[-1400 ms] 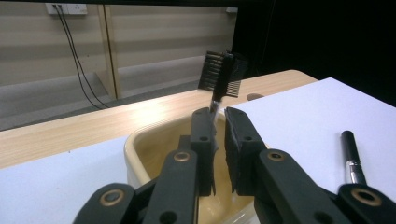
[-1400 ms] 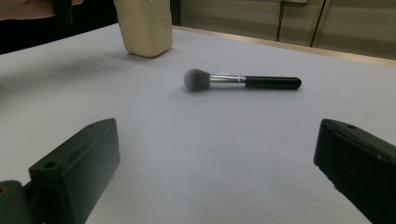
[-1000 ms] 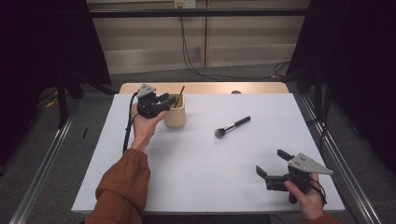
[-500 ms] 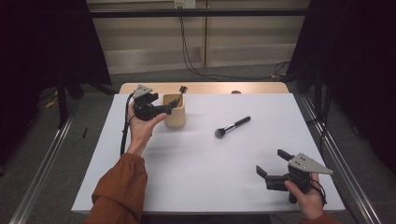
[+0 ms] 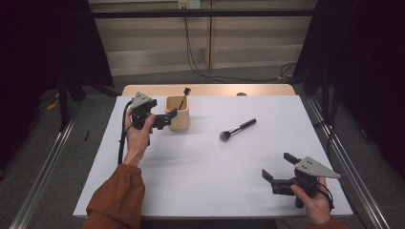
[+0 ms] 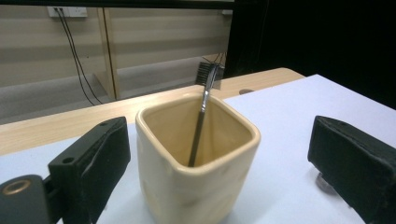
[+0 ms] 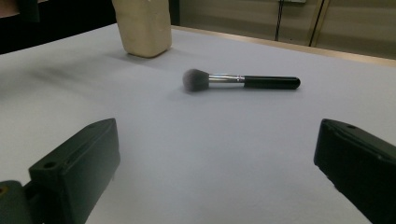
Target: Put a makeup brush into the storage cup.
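White table (image 5: 200, 186); my left hand-held gripper (image 5: 168, 119) has just spread its jaws, empty, beside the cup (image 5: 177, 113); right hand-held gripper (image 5: 276, 168) apart too; next I judge the brush (image 5: 237, 129), right of the cup.

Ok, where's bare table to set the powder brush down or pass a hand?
Bare stretches: between the powder brush and the right gripper, and the near-left table beside the sleeve. Crowded only at the far left, where the open left gripper flanks the cup holding a small brush.

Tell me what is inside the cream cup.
Inside the cream cup a thin brush leans against the far wall, bristle head above the rim. Its lower end and the cup's bottom are hidden.
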Motion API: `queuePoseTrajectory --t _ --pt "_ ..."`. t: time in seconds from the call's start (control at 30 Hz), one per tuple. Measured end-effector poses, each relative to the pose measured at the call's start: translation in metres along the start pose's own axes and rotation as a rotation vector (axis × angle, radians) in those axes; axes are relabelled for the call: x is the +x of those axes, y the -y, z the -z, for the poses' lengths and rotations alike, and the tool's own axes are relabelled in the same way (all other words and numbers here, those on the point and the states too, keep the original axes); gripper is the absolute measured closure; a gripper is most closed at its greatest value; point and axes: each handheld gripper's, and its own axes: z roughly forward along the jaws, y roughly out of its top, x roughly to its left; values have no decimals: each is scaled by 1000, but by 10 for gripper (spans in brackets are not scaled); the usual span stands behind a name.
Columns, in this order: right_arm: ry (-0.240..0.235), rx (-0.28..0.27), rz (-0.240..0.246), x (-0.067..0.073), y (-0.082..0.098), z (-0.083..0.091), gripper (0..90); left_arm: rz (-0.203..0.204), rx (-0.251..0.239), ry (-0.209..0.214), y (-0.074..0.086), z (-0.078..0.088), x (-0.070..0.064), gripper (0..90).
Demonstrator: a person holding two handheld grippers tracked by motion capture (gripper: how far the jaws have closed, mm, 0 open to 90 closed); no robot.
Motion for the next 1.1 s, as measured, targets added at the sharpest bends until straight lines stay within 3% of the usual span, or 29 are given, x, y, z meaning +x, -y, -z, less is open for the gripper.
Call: queuePoseTrajectory --t 0.43,0.87,1.1 --pt "2 1 -1 0 0 0 0 -25 -39 -6 5 22 -6 57" --pt "2 2 1 0 0 -1 0 1 -73 10 18 43 -5 52" --pt "3 2 2 0 0 -1 0 -29 -65 2 23 58 -8 53"
